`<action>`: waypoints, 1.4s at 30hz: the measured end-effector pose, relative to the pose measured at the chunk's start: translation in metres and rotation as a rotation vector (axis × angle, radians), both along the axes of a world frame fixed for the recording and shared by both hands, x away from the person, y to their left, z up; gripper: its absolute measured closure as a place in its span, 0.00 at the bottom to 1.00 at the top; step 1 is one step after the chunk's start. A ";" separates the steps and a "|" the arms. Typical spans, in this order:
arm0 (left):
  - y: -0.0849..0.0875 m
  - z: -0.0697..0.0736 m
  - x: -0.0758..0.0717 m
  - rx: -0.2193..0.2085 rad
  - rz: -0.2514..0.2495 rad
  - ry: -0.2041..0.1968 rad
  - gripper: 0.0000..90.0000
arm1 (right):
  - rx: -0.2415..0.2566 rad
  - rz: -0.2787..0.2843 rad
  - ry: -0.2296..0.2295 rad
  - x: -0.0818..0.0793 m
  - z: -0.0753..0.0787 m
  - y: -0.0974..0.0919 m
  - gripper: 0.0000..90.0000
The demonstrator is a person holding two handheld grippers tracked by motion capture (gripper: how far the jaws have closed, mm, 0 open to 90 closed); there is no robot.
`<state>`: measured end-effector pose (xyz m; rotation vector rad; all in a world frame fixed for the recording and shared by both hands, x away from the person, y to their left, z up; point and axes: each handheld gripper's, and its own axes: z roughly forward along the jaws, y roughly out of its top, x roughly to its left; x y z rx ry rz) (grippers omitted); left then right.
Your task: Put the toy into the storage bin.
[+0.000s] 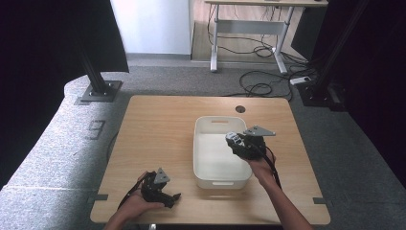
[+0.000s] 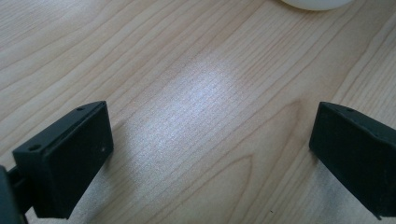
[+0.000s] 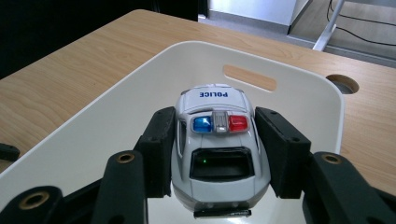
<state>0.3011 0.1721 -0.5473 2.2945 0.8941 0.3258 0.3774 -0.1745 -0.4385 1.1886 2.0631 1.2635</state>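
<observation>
A white toy police car (image 3: 217, 140) with a blue and red light bar sits between the two black jaws of my right gripper (image 3: 217, 154), which press on its sides. From above, that right gripper (image 1: 238, 141) holds the car (image 1: 232, 138) over the right part of a white bin (image 1: 203, 179) on the wooden table. My left gripper (image 1: 171, 197) rests near the table's front edge, left of the bin. In the left gripper view its jaws stand wide apart over bare wood, left gripper (image 2: 212, 158) open.
The white bin (image 3: 116, 107) has a handle slot in its far wall and looks empty inside. A round cable hole (image 1: 240, 109) lies behind it in the table top. Black frame posts, a desk and floor cables stand beyond the table.
</observation>
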 end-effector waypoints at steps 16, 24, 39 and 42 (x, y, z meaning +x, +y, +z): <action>0.000 0.000 0.000 -0.001 0.001 -0.001 0.00 | -0.008 0.005 0.020 0.006 -0.002 0.010 0.55; 0.000 0.000 0.000 0.000 0.000 0.000 0.00 | -0.011 0.010 0.025 0.008 -0.004 0.015 0.55; 0.000 0.000 0.000 0.000 0.000 0.001 0.00 | -0.019 0.031 0.023 0.011 0.000 0.031 0.55; 0.000 0.000 0.000 0.000 -0.001 0.001 0.00 | -0.029 0.033 0.031 0.013 -0.001 0.034 0.55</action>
